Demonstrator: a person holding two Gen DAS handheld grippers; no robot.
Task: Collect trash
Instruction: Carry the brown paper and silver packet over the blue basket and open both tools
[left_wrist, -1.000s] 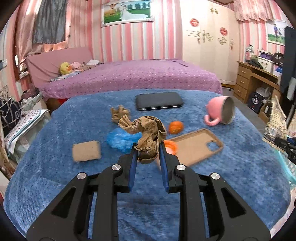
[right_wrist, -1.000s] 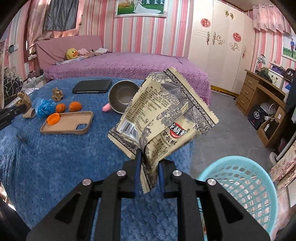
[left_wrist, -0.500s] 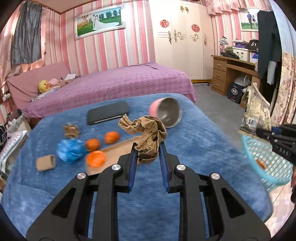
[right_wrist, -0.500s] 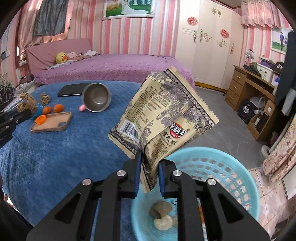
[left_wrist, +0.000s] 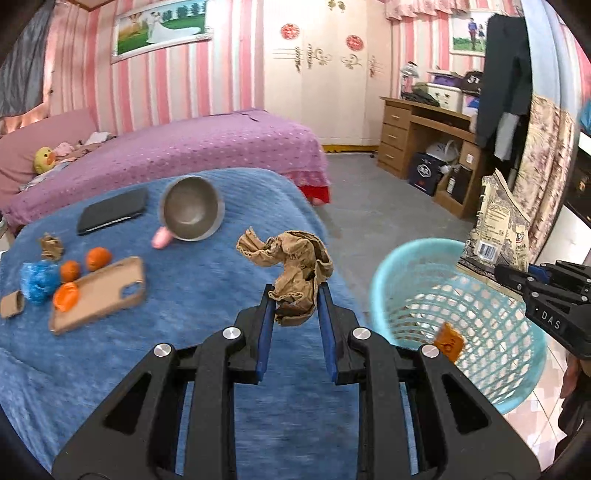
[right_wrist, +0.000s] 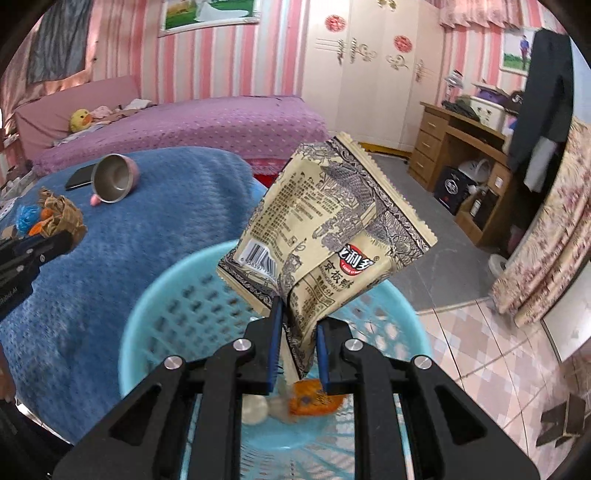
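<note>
The left gripper (left_wrist: 294, 295) has its fingers (left_wrist: 266, 321) nearly closed, pinching a crumpled brown paper (left_wrist: 291, 266) above the blue worktop (left_wrist: 207, 266). At 3 o'clock from it stands the light blue basket (left_wrist: 391, 273). The right gripper (right_wrist: 297, 317) has its fingers (right_wrist: 275, 343) squeezed on a tan snack bag (right_wrist: 325, 236), right over that basket (right_wrist: 162, 295). An orange wrapper (right_wrist: 310, 400) lies in the bottom. A pink cup (left_wrist: 190, 214) lies on its side at 11 o'clock from the paper.
</note>
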